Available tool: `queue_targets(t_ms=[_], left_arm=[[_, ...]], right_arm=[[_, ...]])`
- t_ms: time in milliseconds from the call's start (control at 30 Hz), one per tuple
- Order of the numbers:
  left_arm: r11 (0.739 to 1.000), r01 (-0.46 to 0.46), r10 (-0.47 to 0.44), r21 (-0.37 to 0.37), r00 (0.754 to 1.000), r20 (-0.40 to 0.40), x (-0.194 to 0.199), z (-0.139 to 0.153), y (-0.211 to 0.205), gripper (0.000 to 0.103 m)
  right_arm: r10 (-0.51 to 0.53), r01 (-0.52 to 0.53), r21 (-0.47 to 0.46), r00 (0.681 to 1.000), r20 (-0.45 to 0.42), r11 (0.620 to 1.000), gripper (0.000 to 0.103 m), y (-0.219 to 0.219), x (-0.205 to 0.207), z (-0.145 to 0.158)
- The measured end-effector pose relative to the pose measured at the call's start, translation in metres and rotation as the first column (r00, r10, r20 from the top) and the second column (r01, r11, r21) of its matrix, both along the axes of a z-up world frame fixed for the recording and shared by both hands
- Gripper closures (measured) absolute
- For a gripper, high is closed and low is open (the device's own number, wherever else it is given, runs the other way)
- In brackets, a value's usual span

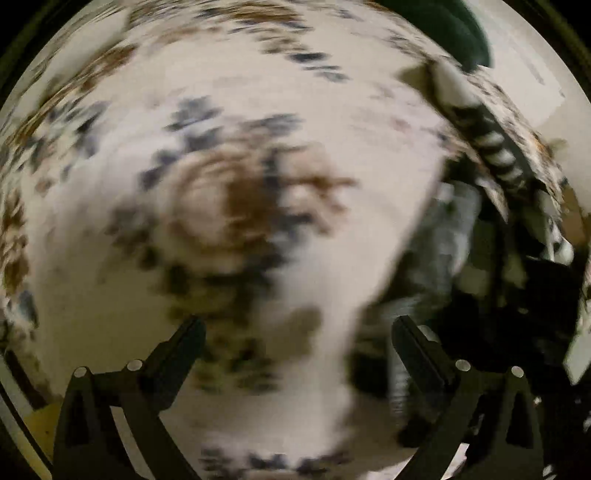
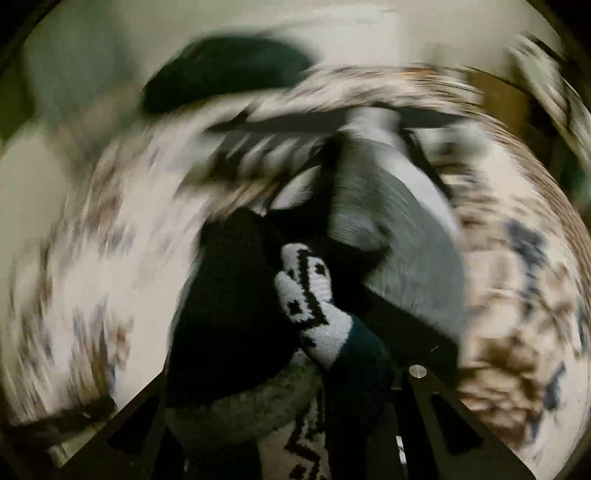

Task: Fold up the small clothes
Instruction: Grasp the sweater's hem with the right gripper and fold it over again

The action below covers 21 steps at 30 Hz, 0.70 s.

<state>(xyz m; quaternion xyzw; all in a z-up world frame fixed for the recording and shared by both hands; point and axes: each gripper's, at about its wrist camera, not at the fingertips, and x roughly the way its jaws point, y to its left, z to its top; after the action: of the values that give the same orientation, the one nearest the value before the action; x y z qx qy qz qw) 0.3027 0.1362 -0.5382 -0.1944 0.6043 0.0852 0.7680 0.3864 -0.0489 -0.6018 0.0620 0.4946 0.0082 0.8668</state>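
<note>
Both pics are v. blurry.

Left wrist view: the left gripper (image 1: 297, 334) has its two black fingers (image 1: 177, 354) spread wide apart w/ nothing between them. Under it lies a white bed cover (image 1: 129, 229) w/ brown and dark blue flower blobs. It fills most of the view. On the right side is a heap of small clothes (image 1: 480, 277), dark and gray, too smeared to name one by one. A black-and-white striped piece (image 1: 498, 155) sits at the top of the heap. Up at the top right is a dark green round thing (image 1: 454, 33), can't tell what it is.

Right wrist view: the right gripper (image 2: 325, 376) is clamped on a sock (image 2: 314, 302), white w/ a black zigzag pattern and a dark green end. The sock pokes up from between the fingers, close to the camera. Just beside it on the left is a black fuzzy cloth (image 2: 229, 302). On the right, touching the pile, is a gray ribbed cloth (image 2: 406, 240). The flower cover (image 2: 92, 258) is all around the pile. The dark green thing (image 2: 229, 70) sits past the pile at the top.
</note>
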Motion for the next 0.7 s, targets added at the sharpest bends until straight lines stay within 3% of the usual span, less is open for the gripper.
queue_targets(t_ms=[67,133,200,267,367,467,567,667,700], left_arm=[[0.999,-0.048,0.048,0.002,0.999,-0.02,-0.011,-0.008,0.019,0.0],[0.996,-0.089,0.088,-0.02,0.996,-0.029,-0.019,-0.011,0.03,0.0],[0.992,-0.119,0.118,-0.052,0.993,-0.028,-0.027,-0.01,0.034,0.0],[0.986,-0.13,0.129,-0.104,0.991,-0.021,-0.029,-0.005,0.029,0.0],[0.973,-0.12,0.125,-0.195,0.992,0.013,-0.027,0.011,0.005,0.0],[0.954,-0.079,0.1,-0.29,0.993,0.058,-0.014,0.022,-0.027,0.0],[0.938,-0.063,0.089,-0.342,0.994,0.061,0.011,0.016,-0.058,0.0],[0.967,-0.034,0.051,-0.254,0.997,0.057,0.038,-0.004,-0.087,0.001],[0.97,-0.031,0.047,-0.242,0.997,0.062,0.042,-0.01,-0.091,0.016]], right_arm=[[0.066,-0.068,-0.034,0.995,-0.079,0.997,0.084,0.036,0.002,-0.02],[0.105,-0.109,-0.032,0.988,-0.117,0.993,0.066,0.055,-0.001,-0.02],[0.155,-0.139,0.112,0.976,-0.151,0.984,0.036,0.05,-0.006,-0.006],[0.158,-0.102,0.298,0.973,-0.169,0.949,0.023,0.022,-0.006,0.014],[0.1,-0.021,0.398,0.978,-0.181,0.917,0.02,-0.036,-0.015,0.046],[0.043,0.028,0.345,0.979,-0.198,0.938,0.019,-0.085,-0.019,0.063],[-0.007,0.063,0.255,0.976,-0.216,0.965,0.019,-0.131,-0.019,0.065],[-0.052,0.105,0.21,0.968,-0.244,0.972,0.019,-0.173,-0.008,0.049],[-0.065,0.122,0.214,0.965,-0.256,0.969,0.019,-0.184,-0.004,0.042]])
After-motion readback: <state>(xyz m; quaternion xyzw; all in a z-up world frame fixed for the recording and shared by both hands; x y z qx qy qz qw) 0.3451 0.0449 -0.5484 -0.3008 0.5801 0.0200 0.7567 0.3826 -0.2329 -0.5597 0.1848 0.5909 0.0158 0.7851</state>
